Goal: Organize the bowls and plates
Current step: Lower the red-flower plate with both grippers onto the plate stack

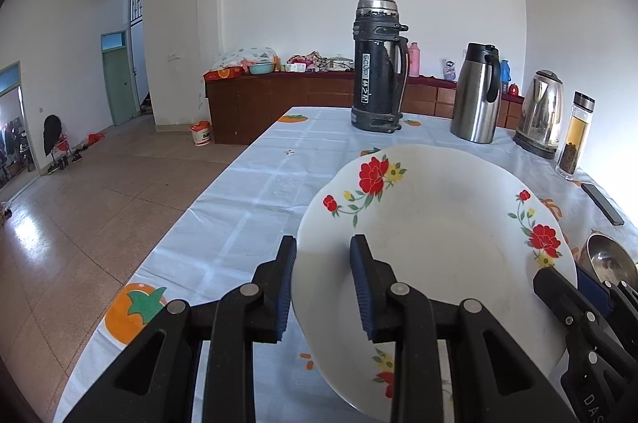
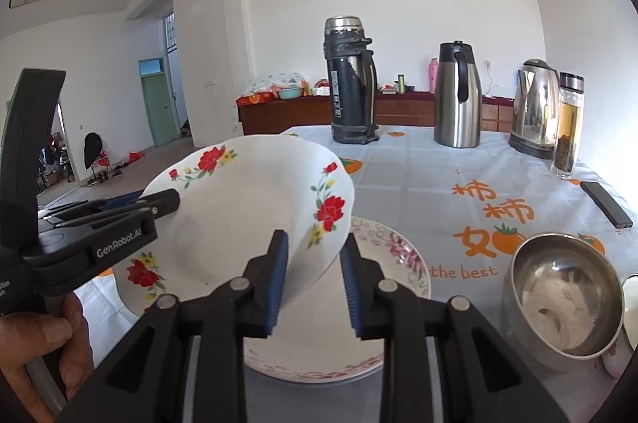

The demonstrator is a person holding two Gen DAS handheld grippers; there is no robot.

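The red-flowered plate [image 2: 247,207] hangs tilted in the air above the pink-flowered plate [image 2: 394,263], which lies flat on the table [image 2: 438,175]. Both claws straddle its rim on opposite sides, probably to steady it for stacking. The left gripper [image 1: 323,263] has one finger on each face of the rim; whether it is clenched I cannot tell. The right gripper [image 2: 313,263] looks released, the rim sitting loose between its fingers. The steel bowl [image 2: 562,295] sits just right of the pink-flowered plate.
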